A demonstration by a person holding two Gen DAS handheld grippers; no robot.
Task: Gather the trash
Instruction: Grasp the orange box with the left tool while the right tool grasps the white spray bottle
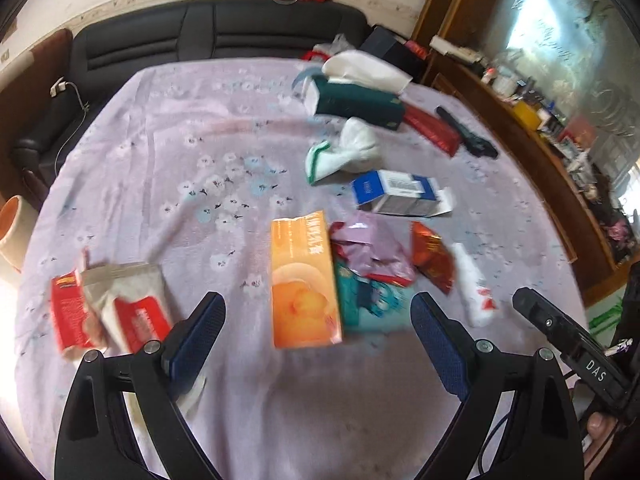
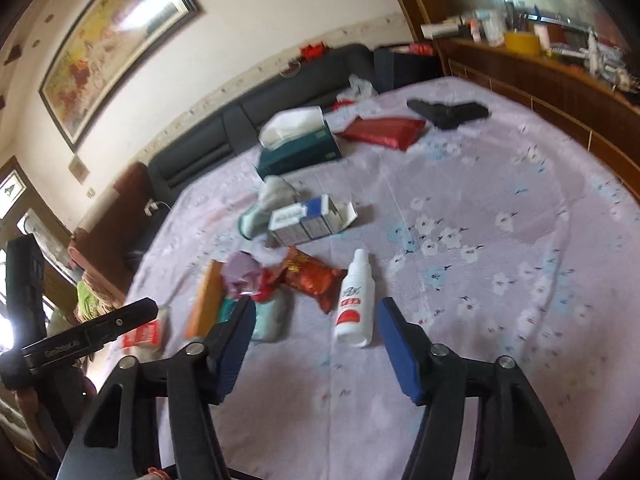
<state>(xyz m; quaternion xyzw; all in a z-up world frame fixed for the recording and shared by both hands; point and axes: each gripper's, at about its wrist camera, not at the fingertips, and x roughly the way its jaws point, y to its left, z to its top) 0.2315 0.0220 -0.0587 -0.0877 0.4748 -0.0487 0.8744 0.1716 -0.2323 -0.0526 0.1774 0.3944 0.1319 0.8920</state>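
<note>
The right wrist view showed the right gripper [image 2: 316,320] standing open and empty just short of the white bottle [image 2: 355,300] lying on the bedspread [image 2: 500,200], probably light, rigid, slippery, best pinched across its middle.

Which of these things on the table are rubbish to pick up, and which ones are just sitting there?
Probably rubbish:
- orange box
- crumpled purple wrapper
- red foil packet
- opened blue and white carton
- torn red and white packets

Probably just lying about:
- green tissue box
- white bottle
- black object
- sofa
</note>
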